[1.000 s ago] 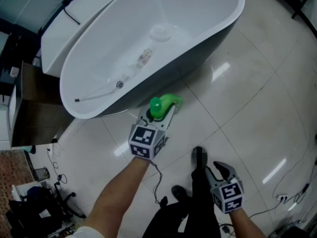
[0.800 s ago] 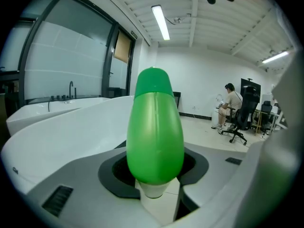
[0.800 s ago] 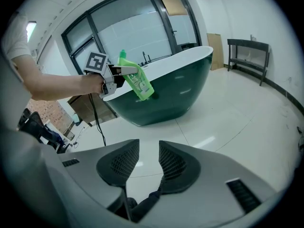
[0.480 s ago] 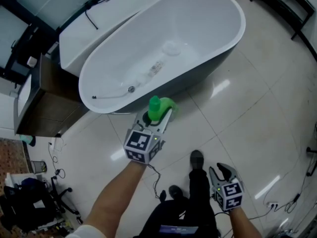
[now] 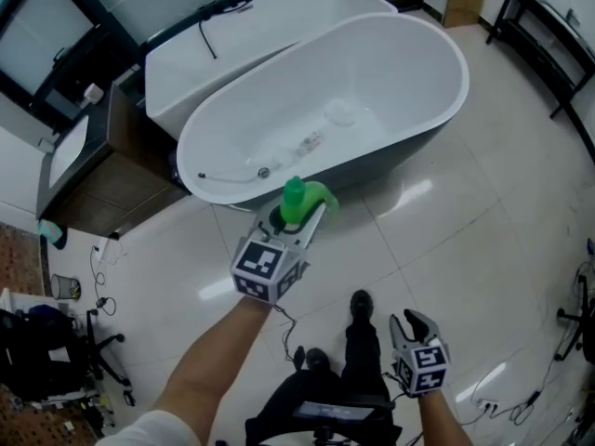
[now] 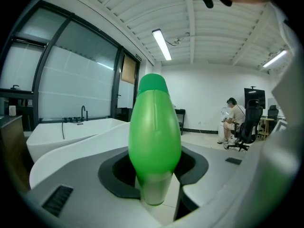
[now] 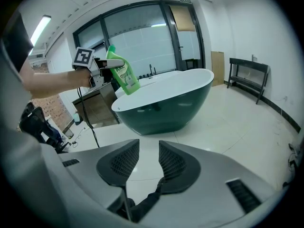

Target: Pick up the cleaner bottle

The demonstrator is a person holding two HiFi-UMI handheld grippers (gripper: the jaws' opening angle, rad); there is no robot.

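The green cleaner bottle [image 5: 299, 200] is clear of the floor, in front of the oval bathtub [image 5: 444, 110]. My left gripper [image 5: 294, 219] is shut on its lower body. In the left gripper view the bottle [image 6: 154, 132] stands upright between the jaws and fills the middle. The right gripper view shows the bottle [image 7: 122, 76] held out at arm's length beside the tub [image 7: 166, 103]. My right gripper [image 5: 415, 324] hangs low at the right, by the person's leg. Its jaws [image 7: 148, 163] are a little apart with nothing between them.
A white rectangular tub [image 5: 195, 63] and a wooden cabinet [image 5: 102, 189] stand at the left behind the oval one. A black rack [image 5: 544, 35] is at the far right. Cables [image 5: 102, 291] lie on the tiled floor. A seated person [image 6: 233, 122] is across the room.
The left gripper has lifted the bottle higher off the floor, still shut on it. The right gripper has risen a little. The view now takes in more of the tub.
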